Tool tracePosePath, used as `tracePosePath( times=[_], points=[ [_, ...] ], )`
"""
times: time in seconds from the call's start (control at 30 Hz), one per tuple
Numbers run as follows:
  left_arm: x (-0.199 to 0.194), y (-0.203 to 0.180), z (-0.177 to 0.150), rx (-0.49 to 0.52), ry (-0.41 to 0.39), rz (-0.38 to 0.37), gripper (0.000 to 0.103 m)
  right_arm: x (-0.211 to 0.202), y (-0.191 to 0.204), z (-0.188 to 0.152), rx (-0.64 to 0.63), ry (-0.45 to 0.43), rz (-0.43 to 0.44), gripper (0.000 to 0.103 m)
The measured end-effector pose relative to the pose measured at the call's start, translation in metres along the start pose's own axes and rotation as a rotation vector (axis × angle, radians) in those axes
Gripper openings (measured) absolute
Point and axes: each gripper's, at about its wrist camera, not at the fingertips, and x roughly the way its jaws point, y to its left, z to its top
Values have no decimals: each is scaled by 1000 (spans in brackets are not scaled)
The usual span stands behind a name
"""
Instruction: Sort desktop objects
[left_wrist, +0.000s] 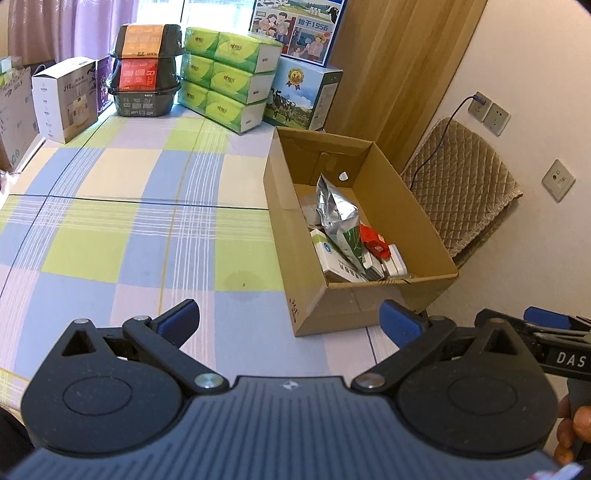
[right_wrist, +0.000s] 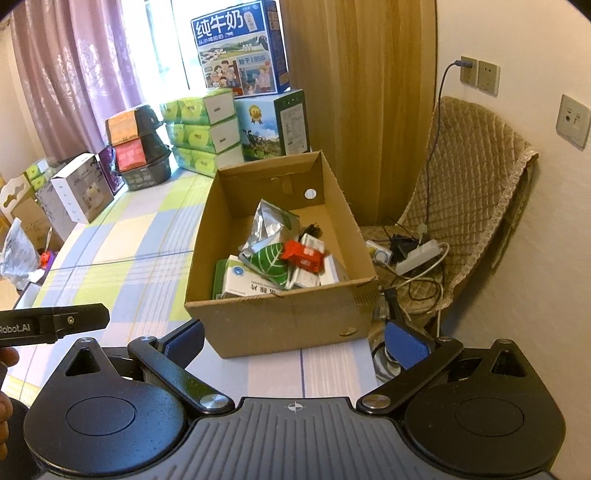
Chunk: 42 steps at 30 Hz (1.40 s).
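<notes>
**Both fingers apart, box ahead**

We hold our left gripper (left_wrist: 290, 319) over the checked bench (left_wrist: 122, 229), its fingers spread wide and empty. Ahead and to the right of them sits the cardboard box (left_wrist: 291, 266), with a silver pouch (left_wrist: 338, 210), a red packet (left_wrist: 375, 242) and medicine cartons inside. Our right gripper (right_wrist: 295, 341) faces that box straight on, its fingers likewise spread and empty.

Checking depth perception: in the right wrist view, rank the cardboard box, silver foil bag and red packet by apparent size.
1. cardboard box
2. silver foil bag
3. red packet
All sit close together, so nearness hardly skews this.
</notes>
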Motion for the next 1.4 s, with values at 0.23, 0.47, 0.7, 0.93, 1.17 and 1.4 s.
tracePosePath(
  times=[0.23, 0.47, 0.7, 0.93, 1.17, 1.4],
  points=[
    [1, -4, -8, 21, 12, 7, 102, -7, 3, -6, -27, 5, -10, 101],
    [2, -10, -15, 46, 17, 6, 102, -6, 2, -10, -30, 13, -13, 101],
    [4, -13, -17, 54, 22, 7, 102, -5, 4, -14, -27, 16, -6, 101],
    [6, -13, -20, 59, 24, 9, 102, -3, 3, -16, -22, 21, -5, 101],
    [8, -14, -22, 61, 29, 3, 102, -3, 3, -18, -19, 24, -7, 101],
    [8, -15, -23, 66, 27, 3, 102, -2, 2, -20, -17, 28, -5, 101]
  ],
)
